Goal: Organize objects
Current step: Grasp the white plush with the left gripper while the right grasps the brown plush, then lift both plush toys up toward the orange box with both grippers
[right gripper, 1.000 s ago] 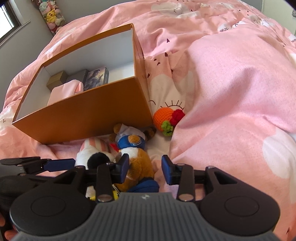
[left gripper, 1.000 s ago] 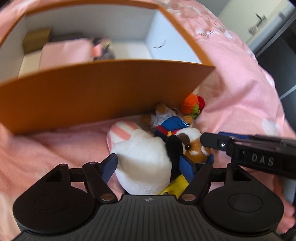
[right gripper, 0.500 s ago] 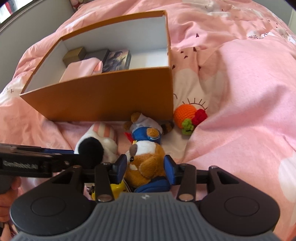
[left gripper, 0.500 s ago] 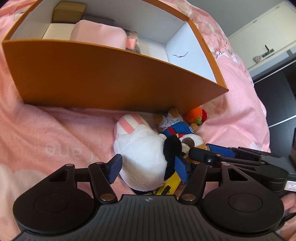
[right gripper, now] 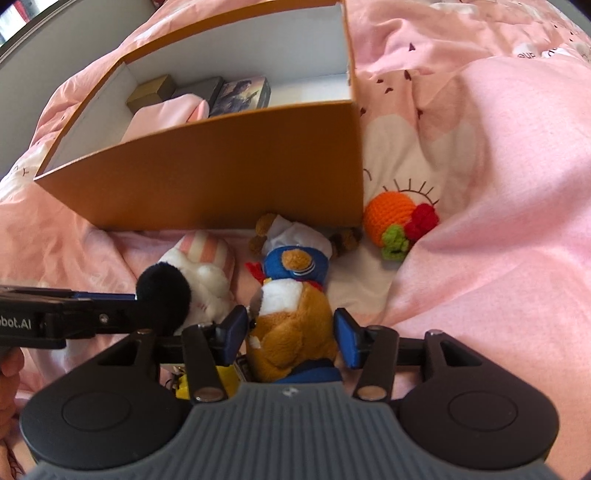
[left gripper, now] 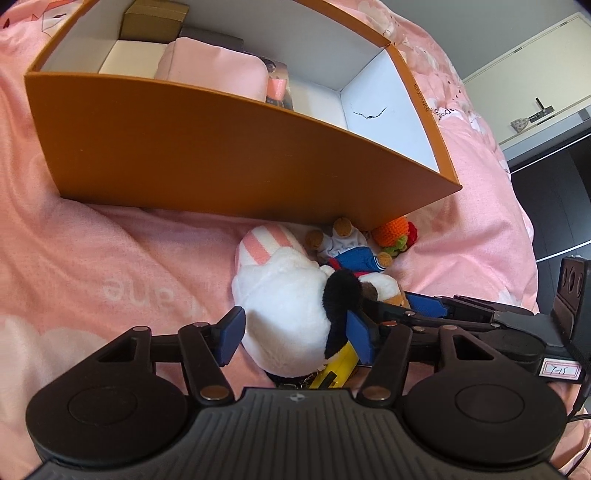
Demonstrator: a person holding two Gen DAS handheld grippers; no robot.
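A white plush with a black ear and pink-striped end (left gripper: 284, 306) lies on the pink bedding in front of the orange box (left gripper: 221, 158). My left gripper (left gripper: 295, 334) is open, its blue pads on either side of the white plush. A brown plush in a blue sailor outfit (right gripper: 291, 306) lies beside it. My right gripper (right gripper: 291, 338) is open, its pads on either side of the brown plush. An orange crocheted toy (right gripper: 397, 218) lies at the box's right corner. Something yellow (left gripper: 336, 369) shows under the plushes.
The orange box (right gripper: 221, 184) holds a pink pouch (left gripper: 218, 72), a tan box (left gripper: 155, 20), a cream box (left gripper: 129, 62) and a picture card box (right gripper: 242, 96); its right part is bare. Rumpled pink duvet (right gripper: 498, 221) rises at the right. Dark furniture (left gripper: 554, 184) stands beyond the bed.
Both grippers have risen and tilted, showing more of the box's inside. The right gripper's pads have moved from beside the brown plush to either side of it. The left gripper stays around the white plush.
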